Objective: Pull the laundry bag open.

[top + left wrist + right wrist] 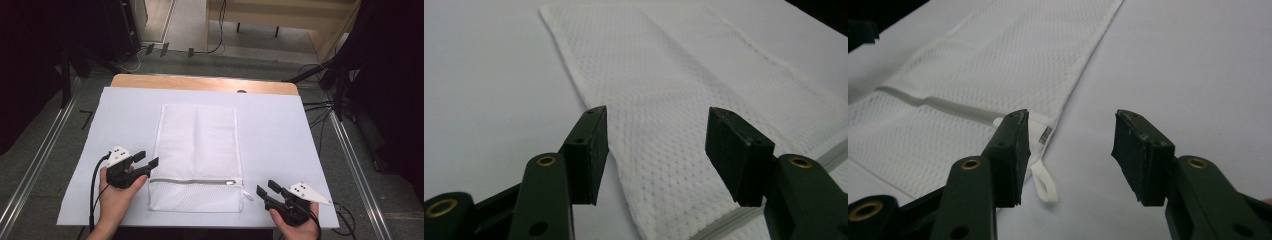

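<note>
A white mesh laundry bag (197, 150) lies flat on the white table cover, its zipper (192, 181) running across near the front edge with the metal slider (231, 182) at the right end and a white pull loop (1044, 184) hanging off it. My left gripper (147, 159) is open at the bag's left edge, just above the zipper line; the mesh (659, 100) lies between and beyond its jaws. My right gripper (265, 190) is open to the right of the bag's front corner, its jaws aimed at the pull loop (247, 195).
The white cover (280, 135) spreads over a wooden table (200, 82) with bare room on both sides of the bag. Cables and stands crowd the floor around the table, and dark curtains hang at both sides.
</note>
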A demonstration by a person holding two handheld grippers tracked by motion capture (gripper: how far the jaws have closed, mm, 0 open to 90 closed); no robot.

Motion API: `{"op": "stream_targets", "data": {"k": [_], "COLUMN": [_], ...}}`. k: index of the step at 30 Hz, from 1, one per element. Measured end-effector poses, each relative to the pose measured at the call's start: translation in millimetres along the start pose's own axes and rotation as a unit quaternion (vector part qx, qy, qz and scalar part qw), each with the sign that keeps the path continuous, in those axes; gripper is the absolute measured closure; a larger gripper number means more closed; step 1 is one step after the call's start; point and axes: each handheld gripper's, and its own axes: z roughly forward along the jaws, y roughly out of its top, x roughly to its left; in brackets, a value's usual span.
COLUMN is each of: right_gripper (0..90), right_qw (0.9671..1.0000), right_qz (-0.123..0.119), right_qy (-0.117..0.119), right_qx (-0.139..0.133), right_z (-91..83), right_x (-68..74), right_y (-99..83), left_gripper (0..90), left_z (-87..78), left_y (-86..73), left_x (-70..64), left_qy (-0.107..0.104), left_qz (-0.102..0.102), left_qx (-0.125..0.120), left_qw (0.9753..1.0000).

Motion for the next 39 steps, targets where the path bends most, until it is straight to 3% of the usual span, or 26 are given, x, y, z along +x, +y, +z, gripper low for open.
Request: {"op": "stream_targets", "data": {"k": [3,5,7,10,16,19,21,23,28,34,39], "right_gripper": [48.3,48.0,47.6,47.3,46.5,44.5,39.9,40.8,51.2,81.7,86.7], "right_qw": [0.9999,0.9996,0.9990,0.9984,0.9959,0.9937,0.9939,0.9934,0.9879,0.9902,0.9913], "right_qz": [-0.008,-0.004,-0.016,-0.025,-0.043,-0.064,-0.067,-0.075,-0.124,-0.105,-0.105], "right_qy": [0.006,0.016,0.017,0.013,0.020,0.006,-0.006,-0.020,-0.043,-0.046,-0.022], "right_qx": [0.013,0.024,0.039,0.050,0.077,0.092,0.087,0.085,0.083,0.080,0.076], "right_z": [6.9,13.3,22.3,35.1,54.3,59.5,61.9,65.1,70.7,68.6,65.4], "right_x": [5.5,8.6,13.1,17.9,28.0,34.8,37.1,40.3,52.3,51.0,51.8], "right_y": [-1.8,-3.8,-5.9,-6.1,-8.6,-12.4,-12.5,-12.2,-15.1,-14.8,-12.3], "left_gripper": [46.0,49.6,55.1,65.5,76.3,76.7,76.8,76.9,77.0,76.3,75.1], "left_z": [-0.8,0.1,1.9,7.4,17.7,20.1,20.8,21.9,25.0,33.4,45.1], "left_y": [0.3,-0.4,-1.6,-4.3,-9.5,-10.3,-10.4,-10.5,-9.6,-10.5,-8.7], "left_x": [-10.2,-20.3,-29.2,-43.8,-57.5,-60.4,-62.4,-65.9,-75.2,-88.2,-105.8], "left_qy": [-0.013,-0.031,-0.049,-0.081,-0.112,-0.120,-0.126,-0.132,-0.141,-0.161,-0.179], "left_qz": [0.007,0.014,0.021,0.038,0.044,0.042,0.043,0.042,0.047,0.054,0.068], "left_qx": [-0.004,0.000,0.005,0.019,0.040,0.043,0.043,0.043,0.045,0.059,0.070], "left_qw": [0.9999,0.9994,0.9986,0.9958,0.9920,0.9909,0.9901,0.9894,0.9878,0.9837,0.9790]}}
